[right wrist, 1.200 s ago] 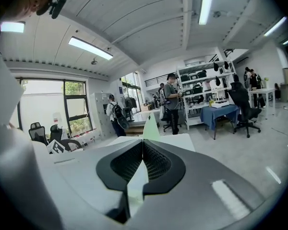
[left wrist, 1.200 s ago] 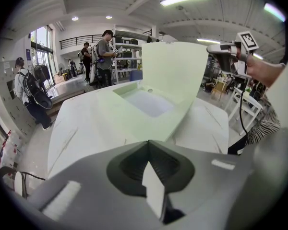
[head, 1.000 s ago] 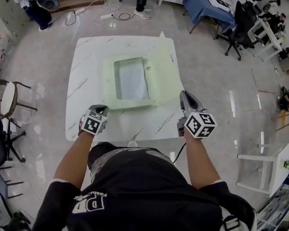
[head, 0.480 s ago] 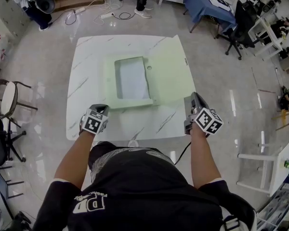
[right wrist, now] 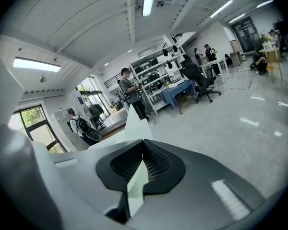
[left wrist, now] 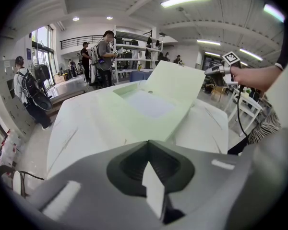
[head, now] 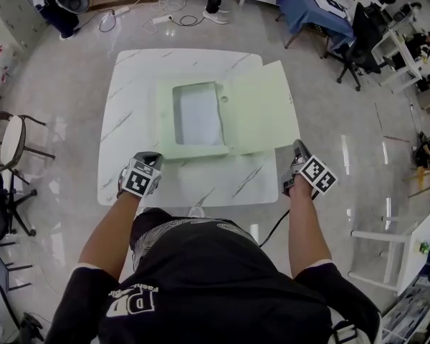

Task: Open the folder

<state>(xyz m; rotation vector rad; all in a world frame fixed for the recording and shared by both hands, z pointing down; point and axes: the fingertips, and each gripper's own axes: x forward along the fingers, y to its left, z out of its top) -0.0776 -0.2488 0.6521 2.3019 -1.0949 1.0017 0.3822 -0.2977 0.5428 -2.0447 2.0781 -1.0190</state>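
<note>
**Pale green folder part open, cover pinched by right jaws**

Folder (head: pixel 195 147) lies mid-table (head: pixel 129 120), with its spine running away from the person. The cover (head: pixel 261 110) opens rightward, tilted up, overhanging the table's right edge. Right gripper (head: pixel 299 151), arm reaching forward-right, has its jaws clamped on the cover's near corner. Left gripper (head: pixel 146 158) sits at the near table edge pointing at the folder, jaws together and empty.

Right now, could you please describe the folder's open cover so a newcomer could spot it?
On the white marble table lies a pale green folder. Its cover is the plain flap swung out rightward, its corner pinched by the right gripper; the left half frames a white sheet.
</note>
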